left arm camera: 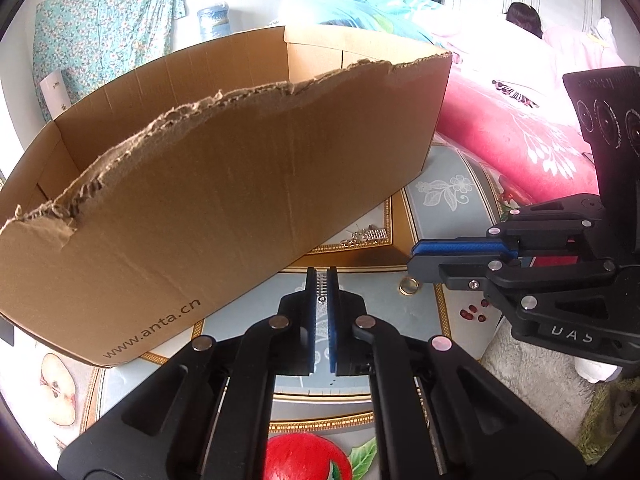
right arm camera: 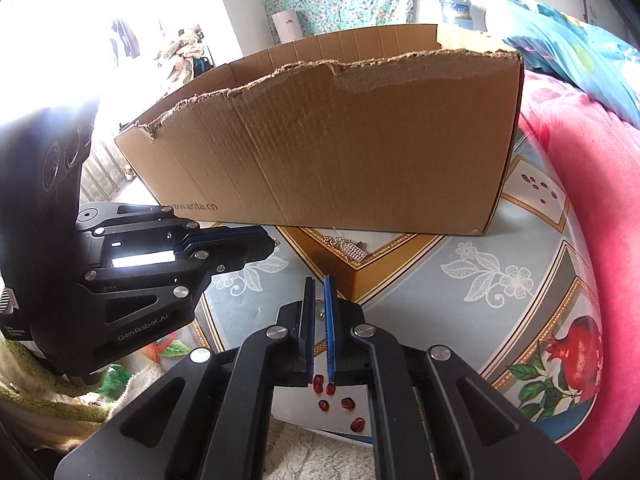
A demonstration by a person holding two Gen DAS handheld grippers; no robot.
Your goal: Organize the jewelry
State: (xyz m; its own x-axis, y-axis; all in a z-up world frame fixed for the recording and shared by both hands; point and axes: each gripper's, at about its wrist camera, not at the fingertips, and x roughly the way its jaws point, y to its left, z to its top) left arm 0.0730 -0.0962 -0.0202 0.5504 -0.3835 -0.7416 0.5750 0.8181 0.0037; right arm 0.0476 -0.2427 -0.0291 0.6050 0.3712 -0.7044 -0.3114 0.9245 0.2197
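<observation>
My left gripper pinches a silver chain just before the cardboard box; my right gripper sits nearly closed, its grip unclear.

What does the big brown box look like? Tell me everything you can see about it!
The cardboard box is plain brown corrugated card, open at the top. Its near wall has a ragged, torn upper edge, as if the flap was ripped off. "www.anta.cn" is printed low on that wall. It stands upright on the flowery tablecloth, with a small heap of silvery jewelry lying just in front of its base. Neither claw touches it, and its inside floor is hidden.
</observation>
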